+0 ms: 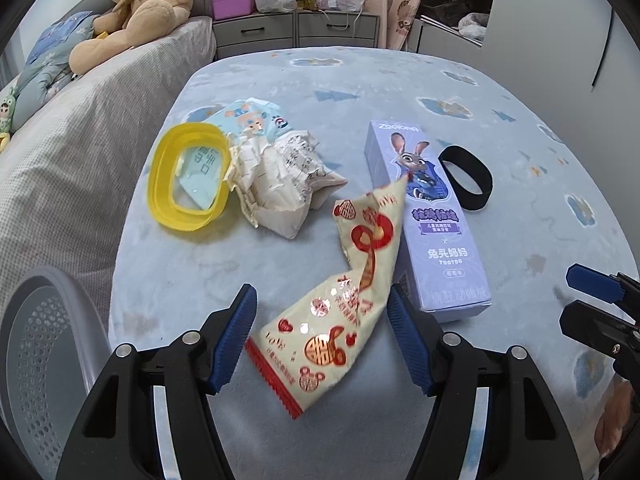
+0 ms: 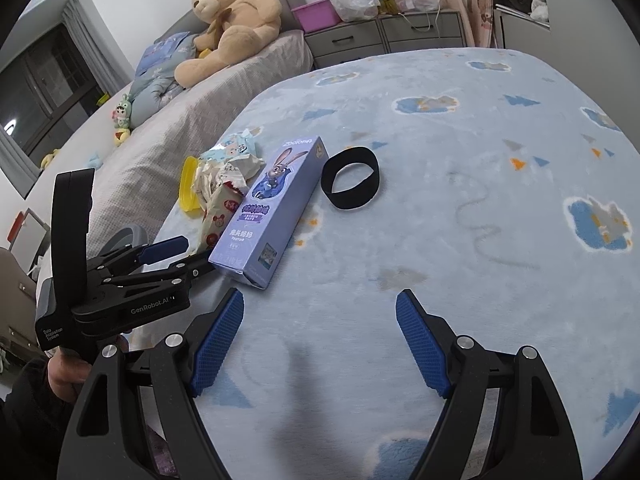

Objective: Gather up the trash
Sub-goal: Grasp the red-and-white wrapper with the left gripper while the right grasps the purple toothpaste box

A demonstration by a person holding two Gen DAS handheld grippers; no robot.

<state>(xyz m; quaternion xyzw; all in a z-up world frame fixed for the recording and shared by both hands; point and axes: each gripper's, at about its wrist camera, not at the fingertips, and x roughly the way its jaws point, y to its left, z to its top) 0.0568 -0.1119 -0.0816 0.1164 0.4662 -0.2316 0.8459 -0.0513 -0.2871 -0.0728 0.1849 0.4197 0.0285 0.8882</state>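
A cream and red snack wrapper [image 1: 340, 308] lies on the light blue blanket [image 1: 400, 80], between the fingers of my left gripper [image 1: 322, 334], which is open around it without pinching it. Beyond it are crumpled paper [image 1: 280, 176], a yellow plastic ring [image 1: 188, 180], a blue printed packet [image 1: 252, 120], a purple toothpaste box [image 1: 428, 216] and a black band [image 1: 466, 178]. My right gripper [image 2: 320, 340] is open and empty over bare blanket, right of the box [image 2: 276, 204] and near the band [image 2: 352, 178]. The left gripper [image 2: 168, 256] shows in the right wrist view.
A grey perforated bin [image 1: 36, 352] stands at the lower left beside the surface. A bed with a teddy bear [image 1: 140, 8] is on the left. Grey drawers [image 1: 296, 32] with a bag and pink box stand behind. The right gripper's fingers [image 1: 592, 276] show at the left view's right edge.
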